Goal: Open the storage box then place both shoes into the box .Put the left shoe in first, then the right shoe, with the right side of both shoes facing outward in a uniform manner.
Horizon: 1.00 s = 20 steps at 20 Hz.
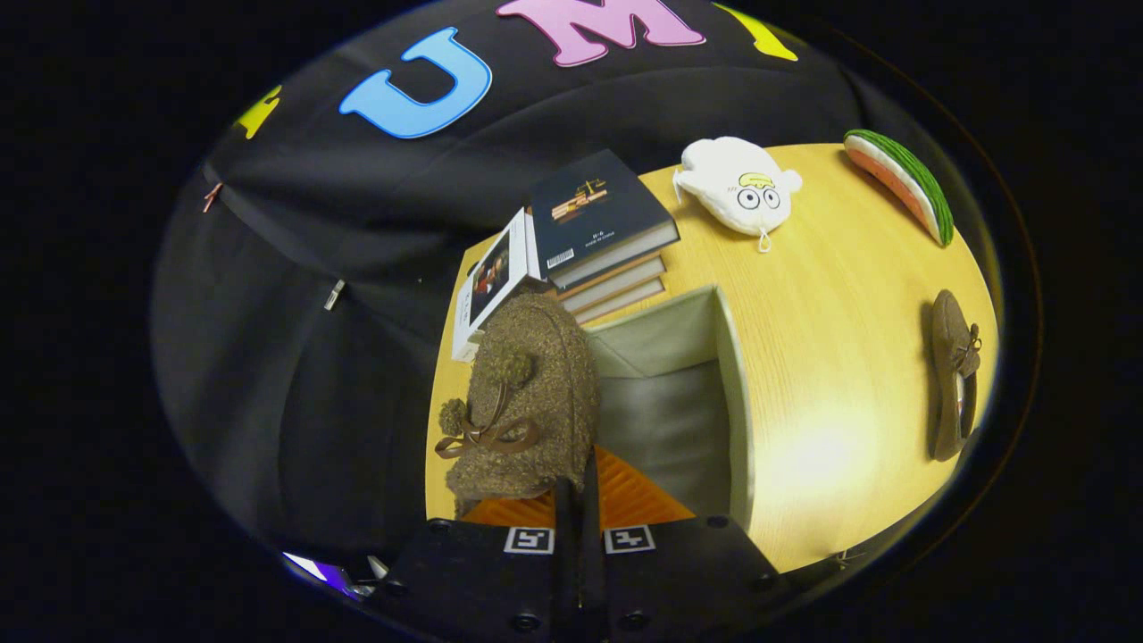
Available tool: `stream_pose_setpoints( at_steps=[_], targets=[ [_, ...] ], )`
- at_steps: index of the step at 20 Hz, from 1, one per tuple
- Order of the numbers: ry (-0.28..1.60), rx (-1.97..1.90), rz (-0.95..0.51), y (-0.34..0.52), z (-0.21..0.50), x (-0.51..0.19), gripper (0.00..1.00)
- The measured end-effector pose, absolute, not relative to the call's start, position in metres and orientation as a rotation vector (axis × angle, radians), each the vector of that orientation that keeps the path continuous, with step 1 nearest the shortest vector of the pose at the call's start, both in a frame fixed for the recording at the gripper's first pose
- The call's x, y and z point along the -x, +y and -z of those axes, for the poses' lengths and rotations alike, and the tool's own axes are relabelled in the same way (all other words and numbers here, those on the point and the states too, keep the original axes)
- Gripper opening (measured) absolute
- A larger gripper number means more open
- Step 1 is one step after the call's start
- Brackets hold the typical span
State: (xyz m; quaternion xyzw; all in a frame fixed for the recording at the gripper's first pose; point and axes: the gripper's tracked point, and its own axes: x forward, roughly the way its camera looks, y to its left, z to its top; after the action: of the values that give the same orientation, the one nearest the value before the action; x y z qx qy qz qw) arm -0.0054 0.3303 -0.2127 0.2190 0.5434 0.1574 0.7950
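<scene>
**Gripper view: first shoe held over open box**

My gripper [579, 500] has its fingers pressed together, pinching the edge of the fuzzy brown shoe [527, 393], which hangs at the open storage box [734, 393], beside the books [603, 223]. The other shoe [954, 375] lies well apart on the table [830, 357]. I'd lower it slowly, keep the bow side outward, and release only once the sole rests inside.

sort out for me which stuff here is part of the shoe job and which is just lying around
Part of the job:
- fuzzy brown shoe, held in the fingers over the box
- open storage box
- second brown shoe, lying on the table beyond the box

Just lying about:
- stack of books
- white plush toy
- watermelon-slice toy
</scene>
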Motion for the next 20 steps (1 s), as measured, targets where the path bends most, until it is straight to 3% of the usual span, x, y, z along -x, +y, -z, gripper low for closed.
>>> stream_pose_setpoints(
  at_steps=[6, 8, 12, 20],
  targets=[
    [1.207, -0.432, -0.350, 0.345, 0.230, 0.012, 0.06],
    [1.220, -0.466, -0.360, 0.349, 0.230, 0.013, 0.13],
    [1.245, -0.575, -0.470, 0.373, 0.205, 0.026, 1.00],
    [0.921, -0.317, -0.664, 0.299, 0.104, 0.001, 0.98]
  ],
)
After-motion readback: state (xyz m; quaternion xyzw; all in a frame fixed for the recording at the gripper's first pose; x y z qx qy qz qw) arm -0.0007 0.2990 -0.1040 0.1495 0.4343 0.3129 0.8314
